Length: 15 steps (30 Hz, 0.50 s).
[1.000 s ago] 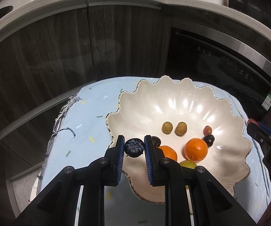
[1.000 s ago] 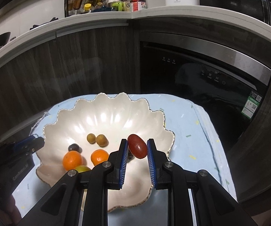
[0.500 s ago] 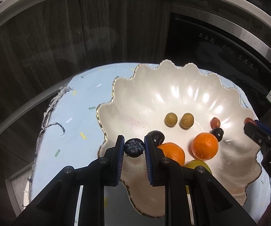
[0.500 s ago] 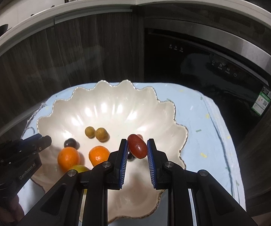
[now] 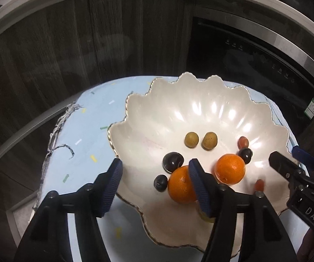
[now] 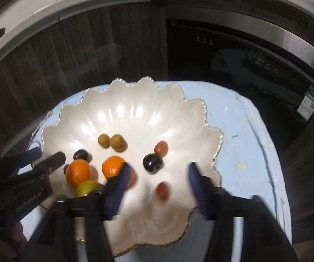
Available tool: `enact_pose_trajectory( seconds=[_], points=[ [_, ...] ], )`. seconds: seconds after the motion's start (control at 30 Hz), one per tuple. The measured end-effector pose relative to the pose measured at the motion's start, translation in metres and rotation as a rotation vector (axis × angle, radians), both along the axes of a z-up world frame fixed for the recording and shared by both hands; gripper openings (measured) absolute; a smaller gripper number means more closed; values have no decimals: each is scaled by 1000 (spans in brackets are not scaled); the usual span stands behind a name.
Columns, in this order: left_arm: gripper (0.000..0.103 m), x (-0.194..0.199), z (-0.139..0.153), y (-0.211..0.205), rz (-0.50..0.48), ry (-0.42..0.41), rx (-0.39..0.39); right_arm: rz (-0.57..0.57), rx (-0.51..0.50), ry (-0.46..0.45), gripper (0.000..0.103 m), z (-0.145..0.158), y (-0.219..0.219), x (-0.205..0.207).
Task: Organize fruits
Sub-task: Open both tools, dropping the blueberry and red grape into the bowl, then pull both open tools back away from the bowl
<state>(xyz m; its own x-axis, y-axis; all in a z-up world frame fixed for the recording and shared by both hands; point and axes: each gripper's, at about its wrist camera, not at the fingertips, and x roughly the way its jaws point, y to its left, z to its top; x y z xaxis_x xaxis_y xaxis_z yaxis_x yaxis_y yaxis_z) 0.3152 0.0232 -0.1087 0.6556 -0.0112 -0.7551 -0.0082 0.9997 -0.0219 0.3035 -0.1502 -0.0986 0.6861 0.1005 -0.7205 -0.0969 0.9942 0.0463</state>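
A white scalloped bowl (image 5: 200, 109) (image 6: 135, 109) holds two oranges (image 5: 230, 169) (image 6: 78, 172), two small olive-brown fruits (image 5: 191, 139), dark plums (image 5: 173, 162) and a red fruit (image 6: 161, 148). My left gripper (image 5: 155, 162) hangs over the bowl's near left side with its jaws opening. The blueberry (image 5: 160, 182) lies free in the bowl beneath them, beside an orange. My right gripper (image 6: 159, 167) is over the near right side, jaws opening too. A blurred red fruit (image 6: 162, 191) is loose between its fingers, touching neither pad.
The bowl sits on a light blue cloth (image 5: 87, 131) over a small round table. Dark wooden cabinet fronts (image 5: 69, 54) and a black built-in appliance (image 6: 244, 54) stand behind. A yellow-green fruit (image 6: 88, 187) lies at the bowl's near left edge.
Both grippers have opened. The left one let go of the blueberry, which now lies in the bowl. The right one released the red fruit, now blurred below its jaws.
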Motion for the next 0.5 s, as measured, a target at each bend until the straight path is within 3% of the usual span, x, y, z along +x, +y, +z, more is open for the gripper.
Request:
enact_pose_trajectory(
  seconds=[0.2,0.3,0.5],
  points=[
    [72,-8,11,2,10,-25,-4,-27,-6,-18,65,10,-5,-3],
    [76,-13,18,3,13,-40,-1,-35,-10,-32,74,15,-5,-8],
    [86,-27,35,5,30,-80,12,-42,-17,-66,76,28,-4,-19]
  ],
)
